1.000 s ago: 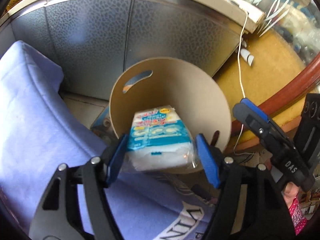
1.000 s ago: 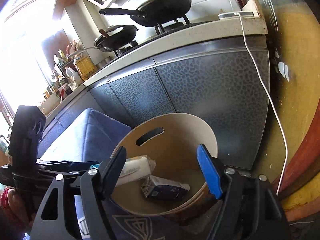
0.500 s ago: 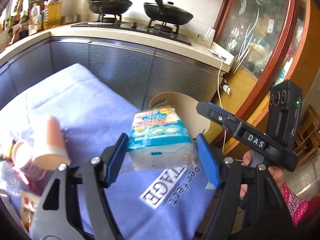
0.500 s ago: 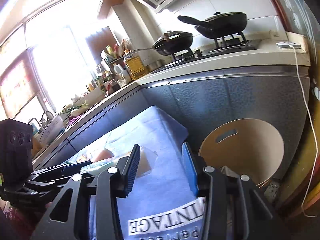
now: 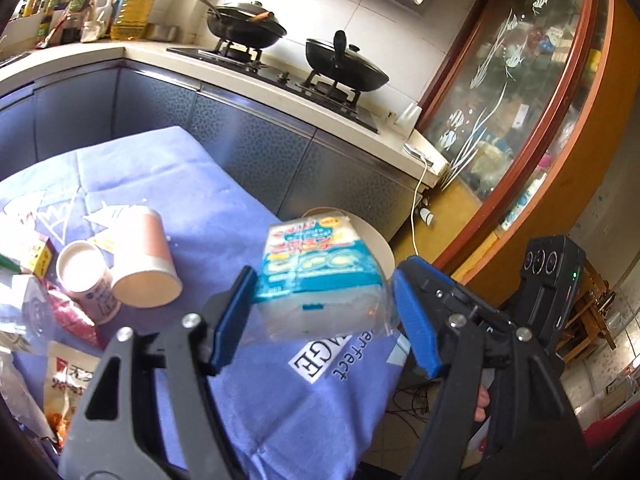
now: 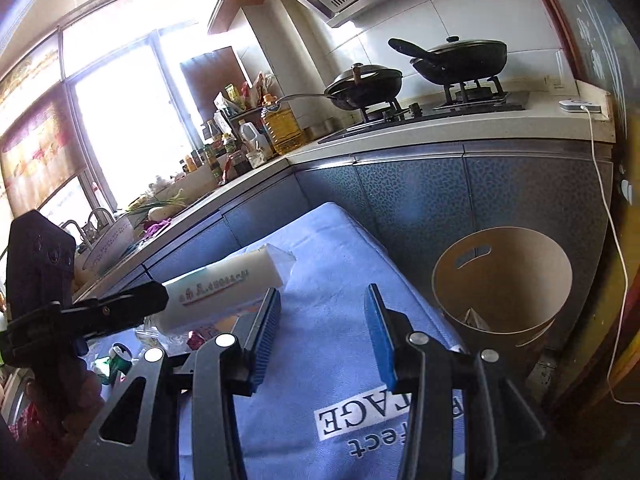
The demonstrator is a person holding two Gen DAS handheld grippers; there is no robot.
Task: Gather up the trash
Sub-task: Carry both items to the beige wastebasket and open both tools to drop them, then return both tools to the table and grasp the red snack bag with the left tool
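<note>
Both claws are now looking over the tabletop and the kitchen counter, whereas a second ago they were looking down into the round beige cardboard bin [image 6: 502, 280]; the packet is keeping its place between the left pads.

Between the blue pads of the left claw [image 5: 324, 304] a soft white tissue packet in clear plastic film with a blue printed label [image 5: 316, 276] is sitting, and the claw is standing fairly wide around it; whether the right pad is really pressing I cannot tell. I am judging it light, squashy and slippery, so taking it across the short sides, low on the white body, seems safest. Its long axis is running across the claw, label upward.

The right claw [image 6: 322, 330] is standing half open and empty.

Further out, left of the left claw, two pink paper cups [image 5: 116, 272] are lying on the blue-violet printed cloth [image 5: 280, 400]. Ahead and right of the right claw, the bin is waiting on the floor.
</note>
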